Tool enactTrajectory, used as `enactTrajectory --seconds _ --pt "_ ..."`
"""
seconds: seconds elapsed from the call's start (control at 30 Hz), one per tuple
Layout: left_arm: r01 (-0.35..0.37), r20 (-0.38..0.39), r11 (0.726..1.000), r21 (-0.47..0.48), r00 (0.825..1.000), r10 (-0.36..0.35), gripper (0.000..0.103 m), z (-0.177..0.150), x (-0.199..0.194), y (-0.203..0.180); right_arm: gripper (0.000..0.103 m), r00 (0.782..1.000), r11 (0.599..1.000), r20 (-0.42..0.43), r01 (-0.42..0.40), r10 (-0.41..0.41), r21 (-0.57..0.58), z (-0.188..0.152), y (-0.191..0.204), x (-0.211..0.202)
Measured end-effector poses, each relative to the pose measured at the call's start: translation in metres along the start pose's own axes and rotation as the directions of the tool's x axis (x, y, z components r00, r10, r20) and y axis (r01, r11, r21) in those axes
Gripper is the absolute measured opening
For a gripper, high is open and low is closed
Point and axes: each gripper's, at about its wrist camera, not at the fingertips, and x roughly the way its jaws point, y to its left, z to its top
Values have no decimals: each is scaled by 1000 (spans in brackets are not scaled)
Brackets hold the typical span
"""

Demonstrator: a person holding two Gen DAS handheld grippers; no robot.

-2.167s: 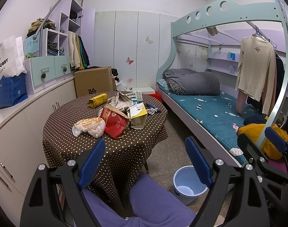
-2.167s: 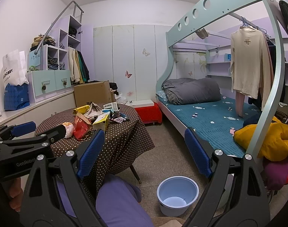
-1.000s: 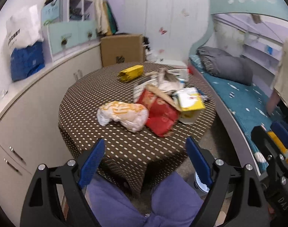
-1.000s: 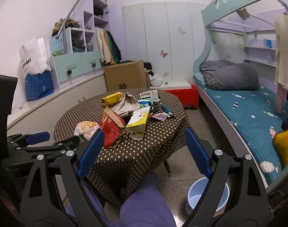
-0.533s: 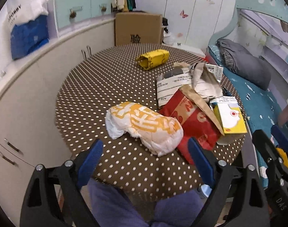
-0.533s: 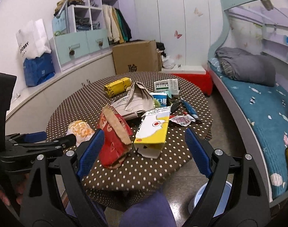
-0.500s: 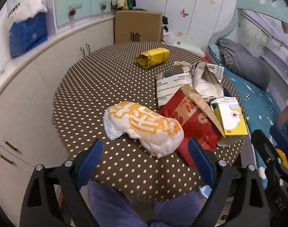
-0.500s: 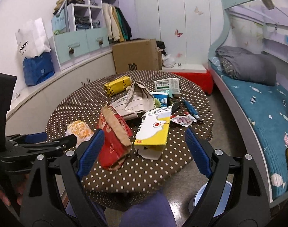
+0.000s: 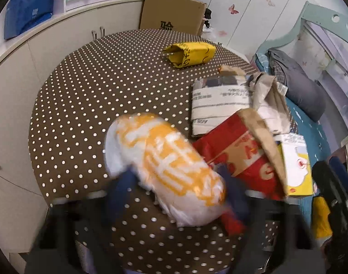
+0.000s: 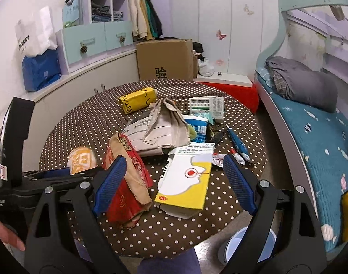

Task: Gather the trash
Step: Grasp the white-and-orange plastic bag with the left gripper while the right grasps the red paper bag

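A white and orange plastic bag (image 9: pixel 167 169) lies on the dotted round table (image 9: pixel 87 96), blurred. My left gripper (image 9: pixel 174 196) straddles its near end with a blue finger on each side, jaws closing; whether they grip it is unclear. The bag also shows in the right wrist view (image 10: pixel 81 159). A red paper bag (image 10: pixel 128 182) and a yellow and white carton (image 10: pixel 185 182) lie next to it. My right gripper (image 10: pixel 171 182) is open and empty above the table's near edge, over those two.
More litter lies on the table: a yellow carton (image 10: pixel 137 100), a crumpled paper bag (image 10: pixel 164 123), a white leaflet box (image 10: pixel 207 106), blue packets (image 10: pixel 238 146). A light blue bucket (image 10: pixel 249 244) stands on the floor at the right. A cardboard box (image 10: pixel 164 59) and a bed (image 10: pixel 315 137) are beyond.
My left gripper has dropped forward onto the white and orange bag and its fingers have come closer together. My right gripper has moved in nearer to the table.
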Motion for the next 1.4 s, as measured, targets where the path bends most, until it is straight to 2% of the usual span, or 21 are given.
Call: enactTrajectory --seconds 0.07,0.13,0.4,0.53,0.7,0.77,0.87,0.93,1.03,1.17,1.4 --pt "24 13 1000 11 1000 -24 59 0 -3 6 85 1000 1000 -7 -16 16 -19 2 5 4" --pt "-3 36 1000 13 999 3 56 0 -7 13 85 999 999 -21 -41 40 -35 5 11 10" --pt "-40 66 999 2 997 40 56 2 -23 46 87 988 977 -96 -137 123 -163 5 58 37" --pt "-69 64 998 -2 996 69 55 1 -25 58 87 980 968 -165 -146 112 -205 -3 75 60" --pt "-56 66 998 -5 996 57 55 0 -28 67 88 978 960 -206 -87 31 -267 -10 83 84" --pt "-58 67 998 -3 996 58 55 0 -27 68 88 965 957 -259 -114 43 -268 -15 84 95" --pt "-54 66 998 -7 996 55 55 0 -28 71 87 969 956 -241 -115 49 -271 -17 86 97" --pt "-61 67 998 -9 996 61 55 -1 -29 71 76 966 958 -249 -135 70 -253 -16 86 97" --pt "-64 70 998 -8 996 64 55 -1 -30 70 72 959 957 -264 -168 103 -236 -15 88 98" --pt "-70 80 998 -6 994 70 55 -1 -34 68 71 956 957 -254 -204 148 -209 -10 89 89" --pt "-68 116 997 20 991 65 55 2 -47 58 71 970 961 -173 -202 170 -190 8 85 62"
